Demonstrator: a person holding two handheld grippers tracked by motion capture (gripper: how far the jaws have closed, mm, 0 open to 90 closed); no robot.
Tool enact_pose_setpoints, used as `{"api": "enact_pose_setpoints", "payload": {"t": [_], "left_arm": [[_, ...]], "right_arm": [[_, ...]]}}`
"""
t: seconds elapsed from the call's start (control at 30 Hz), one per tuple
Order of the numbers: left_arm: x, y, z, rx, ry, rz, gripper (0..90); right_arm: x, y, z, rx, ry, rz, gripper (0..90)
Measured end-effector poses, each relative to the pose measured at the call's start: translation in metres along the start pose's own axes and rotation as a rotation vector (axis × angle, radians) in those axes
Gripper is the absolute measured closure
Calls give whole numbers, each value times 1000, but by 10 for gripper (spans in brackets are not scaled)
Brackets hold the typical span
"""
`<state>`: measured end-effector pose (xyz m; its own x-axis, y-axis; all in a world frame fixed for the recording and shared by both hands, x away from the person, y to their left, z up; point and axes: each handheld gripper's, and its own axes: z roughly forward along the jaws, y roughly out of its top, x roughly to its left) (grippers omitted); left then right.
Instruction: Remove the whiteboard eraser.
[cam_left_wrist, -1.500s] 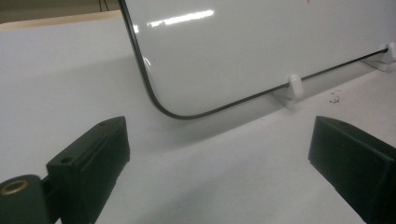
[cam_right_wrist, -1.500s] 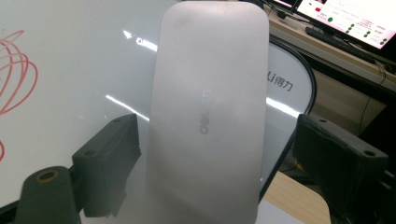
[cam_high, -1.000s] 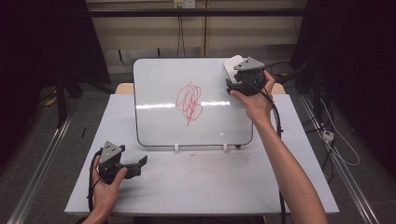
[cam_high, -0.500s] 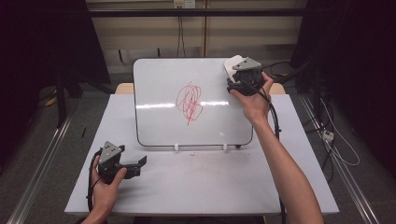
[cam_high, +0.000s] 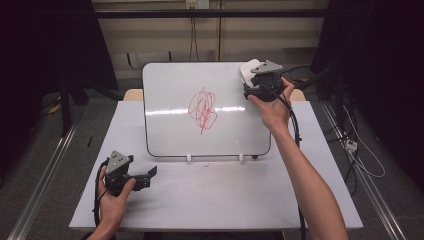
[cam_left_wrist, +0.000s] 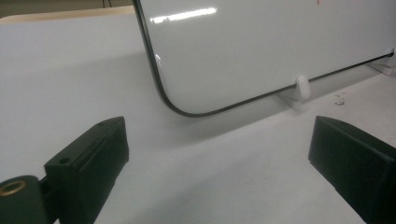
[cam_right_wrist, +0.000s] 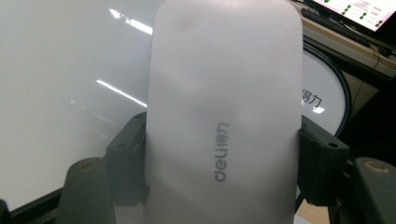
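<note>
The white table (cam_high: 215, 200) spreads out before me, and on it the whiteboard (cam_high: 170, 100) stands tilted back on two small white feet (cam_high: 189, 158), its dark rim rounded at the corners. A strip of ceiling light glares across its middle. Near the centre of the board sits a tangled red scribble (cam_high: 202, 109).

My right gripper (cam_high: 256, 86) is up at the board's far right corner, my forearm stretched across the table's right side with the cable trailing back along it. Its jaws have just been closing, and they now clamp the white eraser (cam_right_wrist: 224, 116) from both sides; in the right gripper view the black pads press against its long edges, and the eraser rises upright between them with grey "deli" lettering running up its face. In the high view the eraser (cam_high: 248, 72) pokes out just beyond the gripper, over the top right corner of the board and well apart from the scribble.

My left gripper (cam_high: 145, 176) rests low at the near left of the table, just short of the board's bottom left corner, pointing toward the right. In the left gripper view its two black jaws stand wide apart with only bare tabletop between them, and the board's rounded lower corner (cam_left_wrist: 173, 105) and one foot (cam_left_wrist: 302, 86) lie ahead.
</note>
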<state>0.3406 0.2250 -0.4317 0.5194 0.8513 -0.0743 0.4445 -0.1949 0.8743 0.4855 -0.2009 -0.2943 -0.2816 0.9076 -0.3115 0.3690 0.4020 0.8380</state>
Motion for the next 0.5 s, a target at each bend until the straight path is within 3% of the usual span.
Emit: {"api": "enact_pose_setpoints", "payload": {"t": [0.1,0.23,0.33,0.5], "left_arm": [[-1,1,2,0,-3,9,49],[-1,-1,3,9,-13,-13,53],[-1,-4,5,25,-19,-1,53],[2,-5,1,13,-13,-6,53]], "right_arm": [[-1,-1,0,-5,9,7,311],[-5,-2,-3,-14,45,49,312],[-6,-2,-4,-18,48,48,312],[-8,-4,-6,-35,77,76,312]]}}
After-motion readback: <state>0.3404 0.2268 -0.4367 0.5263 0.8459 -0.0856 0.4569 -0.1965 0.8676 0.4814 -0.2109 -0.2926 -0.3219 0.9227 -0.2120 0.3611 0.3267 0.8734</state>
